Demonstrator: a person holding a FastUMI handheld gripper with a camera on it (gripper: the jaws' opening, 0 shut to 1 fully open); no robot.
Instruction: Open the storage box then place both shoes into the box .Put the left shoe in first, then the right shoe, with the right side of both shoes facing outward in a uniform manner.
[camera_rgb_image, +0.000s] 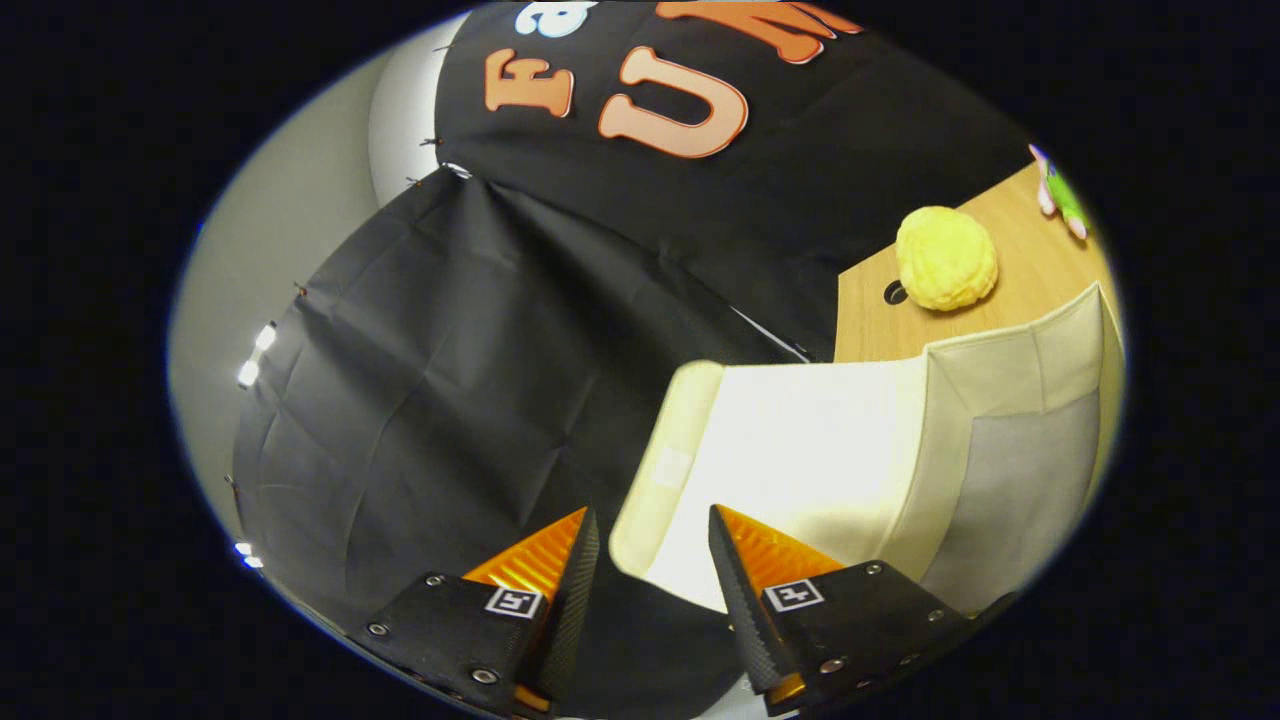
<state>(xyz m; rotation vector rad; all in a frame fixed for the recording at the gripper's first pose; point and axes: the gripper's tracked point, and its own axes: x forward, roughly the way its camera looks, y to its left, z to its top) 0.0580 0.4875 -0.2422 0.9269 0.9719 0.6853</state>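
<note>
One cream fabric storage box (1010, 440) stands on the wooden table at right, its stiff cream lid flap (790, 460) raised with its corner between the released gripper (652, 545) fingers; opening step underway; next, swing flap fully clear.

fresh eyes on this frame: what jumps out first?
The cream fabric storage box dominates, its lid flap raised, with the flap's corner sitting between the open gripper fingers, neither visibly pressing on it. Beyond the box, a bright yellow lumpy ball rests on the wooden table, with a small green and pink toy farther back. Black cloth hangs as a backdrop behind everything.
</note>
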